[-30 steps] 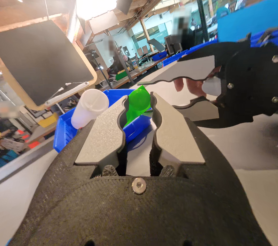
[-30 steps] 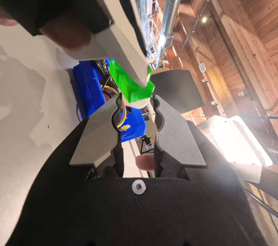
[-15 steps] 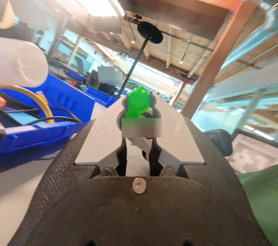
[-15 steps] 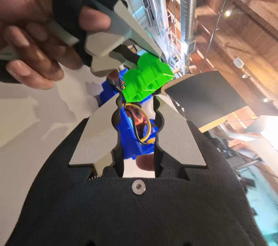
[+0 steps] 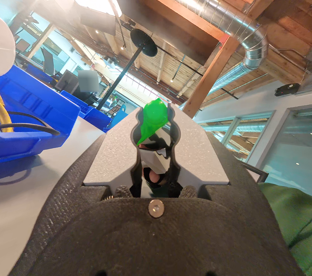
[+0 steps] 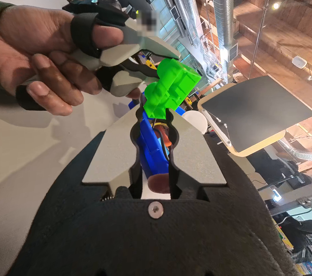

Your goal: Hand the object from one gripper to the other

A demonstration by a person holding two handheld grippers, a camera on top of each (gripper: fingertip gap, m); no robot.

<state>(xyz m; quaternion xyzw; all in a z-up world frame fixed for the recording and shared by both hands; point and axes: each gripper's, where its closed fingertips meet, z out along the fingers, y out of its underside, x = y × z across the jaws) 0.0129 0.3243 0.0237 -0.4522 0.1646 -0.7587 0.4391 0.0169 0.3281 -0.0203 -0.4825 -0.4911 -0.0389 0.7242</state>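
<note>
- Workshop interior: timber ceiling, silver duct (image 5: 224, 9), pale grey tabletop (image 6: 42, 141) below.
- Bright green plastic piece (image 6: 170, 87), ridged and blocky, held in the air above the tabletop, between the two tools.
- Left gripper (image 5: 154, 110) clamped on the green plastic piece (image 5: 153, 115): rounded end pinched between the grey fingertips, a thin green edge running down into the gap behind them.
- Same left gripper (image 6: 158, 71) seen from the right wrist view, gripped by a bare hand (image 6: 42, 58) with a black strap over one finger; upper finger lying over the piece, lower finger under it.
- Right gripper (image 6: 152, 110) with fingers a little apart, tips at either side of the lower corner of the piece; possibly just touching it, contact not clear from this angle.
- Blue bin (image 5: 33, 115) on the tabletop just beyond, yellow cable (image 5: 5, 115) and black cable (image 5: 33, 127) spilling over its rim.
- Same blue bin (image 6: 152, 149) visible through the right gripper's gap.
- White cylinder (image 6: 195, 120) near the bin.
- Black panel with pale wooden edge (image 6: 253, 115) tilted farther off.
- Green sleeve (image 5: 287, 217) at the lower right of the left wrist view.
</note>
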